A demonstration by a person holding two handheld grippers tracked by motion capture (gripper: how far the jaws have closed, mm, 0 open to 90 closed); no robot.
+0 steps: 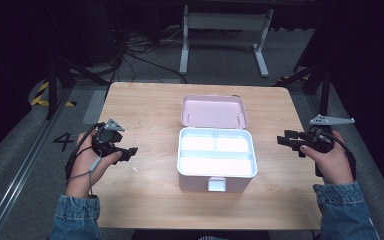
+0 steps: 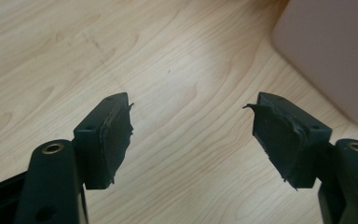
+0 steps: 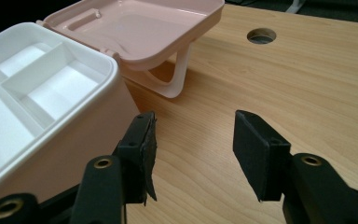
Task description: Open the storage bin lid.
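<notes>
A dark room with grey carpeted floor surrounded a pale wooden worktop point(image 1: 145, 195), and the white legs of another table point(image 1: 185, 45) stood beyond its far edge. Near the middle of the worktop sat a pink box point(image 1: 215, 172) with its lid point(image 1: 214, 111) thrown back and lying open behind it, resting on the white carrying handle point(image 3: 179, 70). Inside the box lay a white tray point(image 1: 216, 152) split into three compartments, two smaller ones at the back and one long one at the front; all looked bare. A white latch point(image 1: 216, 184) hung at the front wall of the box.

The left tongs point(image 1: 129, 153) hovered over the worktop to the left of the box, apart from it, held in the person's left hand point(image 1: 87, 167). Its jaws stood wide apart with only bare wood between them, and a corner of the box wall showed at the upper right of the left gripper view.

The right tongs point(image 1: 284, 140) were held in the right hand point(image 1: 330, 160) to the right of the box, near its side wall without touching it. Those jaws also stood wide open and gripped nothing. A round hole point(image 3: 261, 35) in the worktop lay farther off.
</notes>
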